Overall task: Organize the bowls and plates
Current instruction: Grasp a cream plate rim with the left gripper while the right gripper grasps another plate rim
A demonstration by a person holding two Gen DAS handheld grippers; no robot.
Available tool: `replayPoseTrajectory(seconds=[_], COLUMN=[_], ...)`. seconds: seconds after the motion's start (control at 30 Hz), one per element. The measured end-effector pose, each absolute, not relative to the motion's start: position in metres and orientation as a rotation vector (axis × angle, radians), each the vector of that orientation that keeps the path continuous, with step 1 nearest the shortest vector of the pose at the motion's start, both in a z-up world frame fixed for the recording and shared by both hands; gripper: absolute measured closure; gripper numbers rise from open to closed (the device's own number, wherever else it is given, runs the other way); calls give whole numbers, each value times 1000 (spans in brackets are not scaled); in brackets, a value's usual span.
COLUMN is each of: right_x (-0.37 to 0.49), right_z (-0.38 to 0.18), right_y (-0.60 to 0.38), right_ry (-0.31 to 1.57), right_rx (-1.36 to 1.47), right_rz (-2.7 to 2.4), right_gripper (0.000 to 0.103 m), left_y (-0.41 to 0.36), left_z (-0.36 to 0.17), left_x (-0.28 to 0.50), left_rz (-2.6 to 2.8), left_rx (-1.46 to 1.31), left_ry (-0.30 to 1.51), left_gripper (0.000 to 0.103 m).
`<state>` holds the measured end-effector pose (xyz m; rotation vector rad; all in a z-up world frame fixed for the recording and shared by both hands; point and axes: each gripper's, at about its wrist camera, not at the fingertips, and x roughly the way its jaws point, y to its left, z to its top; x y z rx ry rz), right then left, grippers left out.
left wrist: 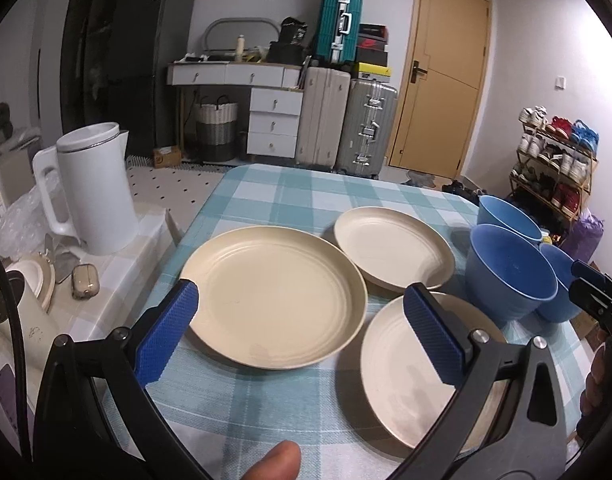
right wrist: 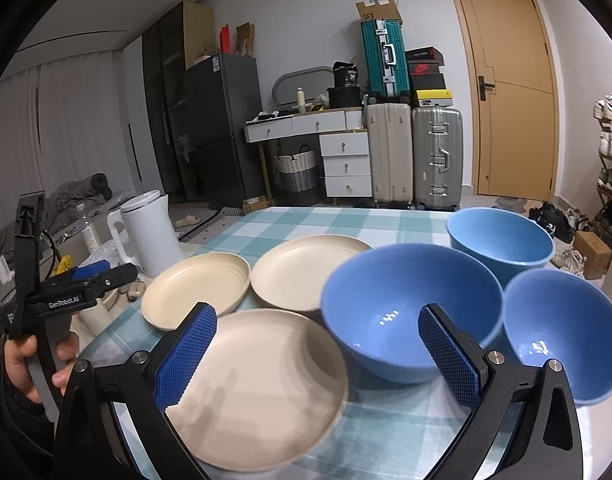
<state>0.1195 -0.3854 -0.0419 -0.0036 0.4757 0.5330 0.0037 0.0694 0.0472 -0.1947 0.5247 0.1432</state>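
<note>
Three cream plates lie on the checked tablecloth (left wrist: 290,192): a large plate (left wrist: 274,296) in the middle, a far plate (left wrist: 394,246) and a near plate (left wrist: 410,380) on the right. My left gripper (left wrist: 300,296) hovers open over the large plate, holding nothing. Three blue bowls stand at the right: a big bowl (right wrist: 410,320), a far bowl (right wrist: 502,236) and a near bowl (right wrist: 566,332). My right gripper (right wrist: 318,314) is open and empty above the near plate (right wrist: 258,388) and the big bowl's rim. The left gripper (right wrist: 106,274) shows at the left, held by a hand (right wrist: 26,360).
A white kettle (left wrist: 94,188) stands on a lower side surface left of the table, with a small case (left wrist: 85,280) and a cup beside it. The table's left edge runs near the large plate. Suitcases, drawers and a door fill the background.
</note>
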Motion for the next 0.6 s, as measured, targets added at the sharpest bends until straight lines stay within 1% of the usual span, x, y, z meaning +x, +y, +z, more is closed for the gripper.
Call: replayPoseTrajectory(seconds=[0.2, 0.6], right_x=[125, 152], right_z=[-25, -12], right_y=[-352, -288], right_ry=[488, 525], right_rx=[-23, -76], right_rz=[561, 603], right_gripper=[0, 0], left_y=[87, 113], left_z=[49, 42], left_x=[13, 37], left_rz=[174, 237], left_rx=[-203, -199], left_ry=[567, 628], left_gripper=[1, 1])
